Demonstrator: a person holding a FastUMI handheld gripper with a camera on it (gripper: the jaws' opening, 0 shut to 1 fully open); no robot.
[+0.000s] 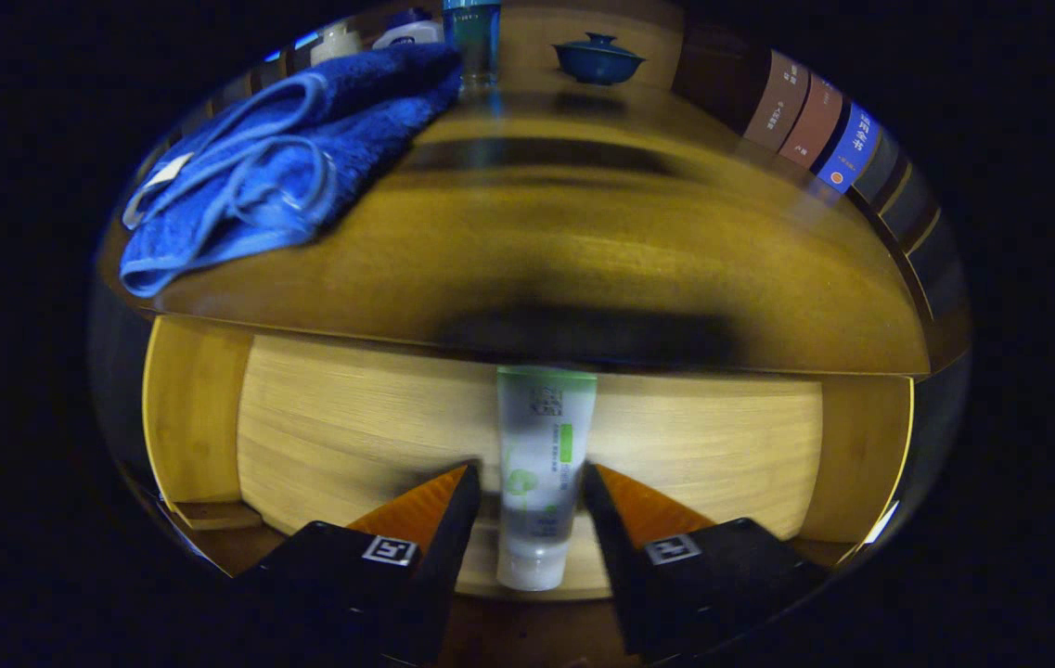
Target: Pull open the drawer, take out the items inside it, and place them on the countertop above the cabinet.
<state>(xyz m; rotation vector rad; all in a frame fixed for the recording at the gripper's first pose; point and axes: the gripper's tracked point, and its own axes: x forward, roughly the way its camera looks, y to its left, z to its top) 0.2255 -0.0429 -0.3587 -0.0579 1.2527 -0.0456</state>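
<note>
The drawer [341, 436] is pulled open, and its pale wooden floor lies below the fingers. A white tube with green print [544, 436] lies on that floor with its cap towards me. My gripper [530, 471] is open, one finger on each side of the tube's lower half. The right finger is close against the tube and the left stands a little off it. The cabinet's wooden countertop [583, 250] spreads above the drawer, beyond the fingers.
On the countertop a crumpled blue towel [276, 167] lies at the left, a blue bottle [471, 37] stands behind it, and a blue lidded bowl [598, 58] sits at the back. A row of books [815, 121] stands along the right side.
</note>
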